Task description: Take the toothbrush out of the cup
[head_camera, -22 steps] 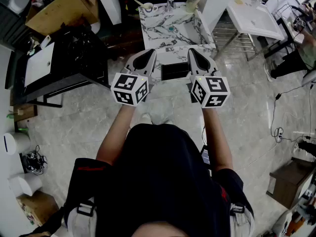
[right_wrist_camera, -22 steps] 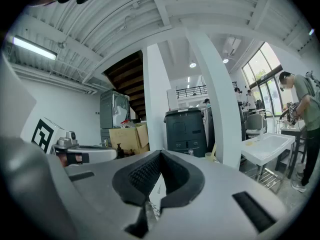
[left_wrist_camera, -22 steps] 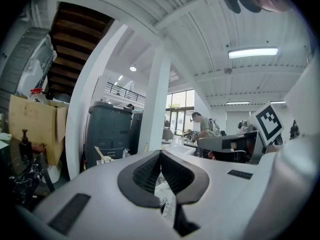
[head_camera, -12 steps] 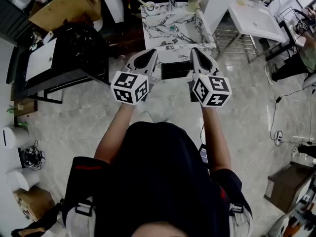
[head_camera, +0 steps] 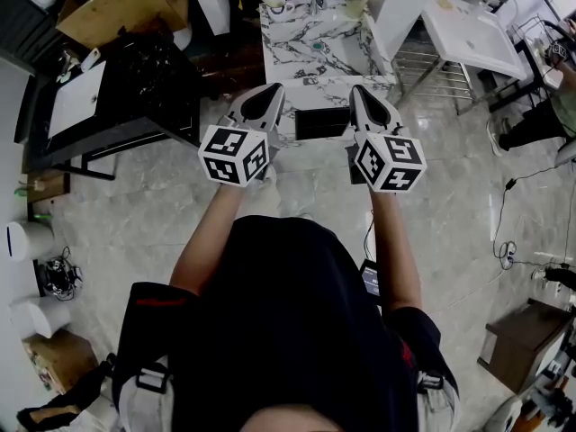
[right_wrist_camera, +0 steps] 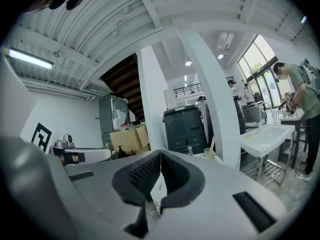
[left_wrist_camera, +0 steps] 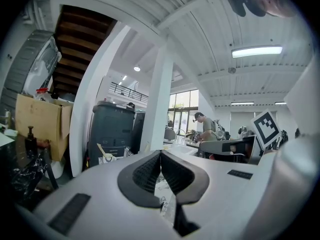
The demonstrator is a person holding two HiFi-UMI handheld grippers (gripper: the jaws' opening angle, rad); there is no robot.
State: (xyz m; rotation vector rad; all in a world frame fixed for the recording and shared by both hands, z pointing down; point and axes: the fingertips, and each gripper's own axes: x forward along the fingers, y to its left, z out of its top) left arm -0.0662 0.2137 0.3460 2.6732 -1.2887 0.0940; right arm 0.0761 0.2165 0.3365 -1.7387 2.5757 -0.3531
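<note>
The person stands on the pale stone floor [head_camera: 162, 223] a little short of a marble-patterned worktop [head_camera: 315, 52], both arms held out in front and roughly level. The left gripper [head_camera: 273, 93] is clenched, its dark ridged pads pressed together with nothing between them. The right gripper [head_camera: 358, 92] is clamped tight on nothing in just the same way. The two are held side by side, apart from each other, with their tips near the worktop's near edge. The toothbrush [left_wrist_camera: 101, 149] is well apart from both, leaning out of a white cup [head_camera: 275, 6] at the far left corner of the worktop. At the far right corner stands a second cup [head_camera: 354, 8], pale and yellowish, with a handle poking up from it too. That handle is too small for me to say what it is. A cardboard box [head_camera: 117, 7] sits off to the left beyond the worktop, and over to the right another person [right_wrist_camera: 300, 91] bends over a white basin table [head_camera: 472, 27].
</note>
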